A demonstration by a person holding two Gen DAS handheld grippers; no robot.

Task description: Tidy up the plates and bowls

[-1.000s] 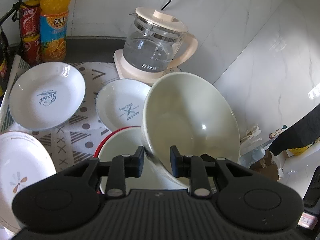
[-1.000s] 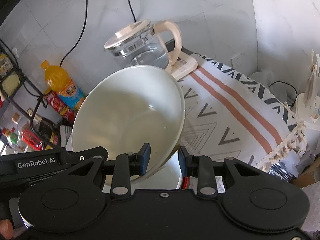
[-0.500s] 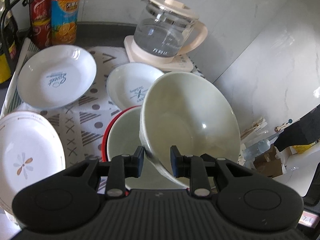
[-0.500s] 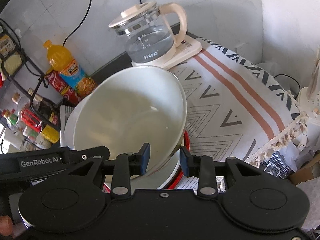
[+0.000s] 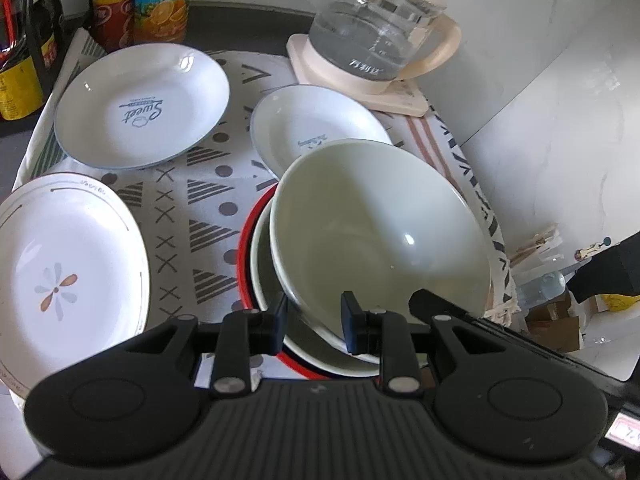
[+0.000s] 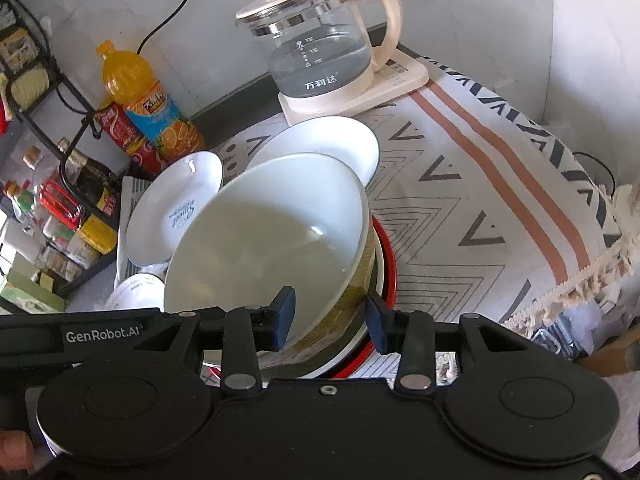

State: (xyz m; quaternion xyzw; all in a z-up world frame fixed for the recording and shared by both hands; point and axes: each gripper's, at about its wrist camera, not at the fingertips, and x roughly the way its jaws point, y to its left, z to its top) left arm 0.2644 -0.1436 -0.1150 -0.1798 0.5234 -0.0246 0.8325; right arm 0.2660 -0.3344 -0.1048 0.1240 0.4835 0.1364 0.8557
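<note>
Fingers first: my left gripper (image 5: 313,326) pinches the near rim of the pale glazed ceramic bowl (image 5: 380,236), one pad inside, one outside. My right gripper (image 6: 330,318) straddles the opposite rim, but its jaws are opening and the pads stand clear of the wall, so only my left side grips.

That bowl sits tilted inside a red-rimmed bowl (image 5: 256,280) on the patterned cloth (image 5: 192,200); I cannot tell whether it is fully seated. It looks rigid, fairly heavy for a one-sided pinch, glossy and slick, and it would chip or break if dropped. I judge the rim the only sensible hold, with the pads set deep over the lip.

Further out lie a flower-printed white plate (image 5: 68,276), a small white dish with blue lettering (image 5: 316,128) and a larger white "Sweet" plate (image 5: 140,108), each thin-edged and equally fragile. Beyond them stand a glass kettle (image 5: 376,28) and an orange drink bottle (image 5: 162,0).
</note>
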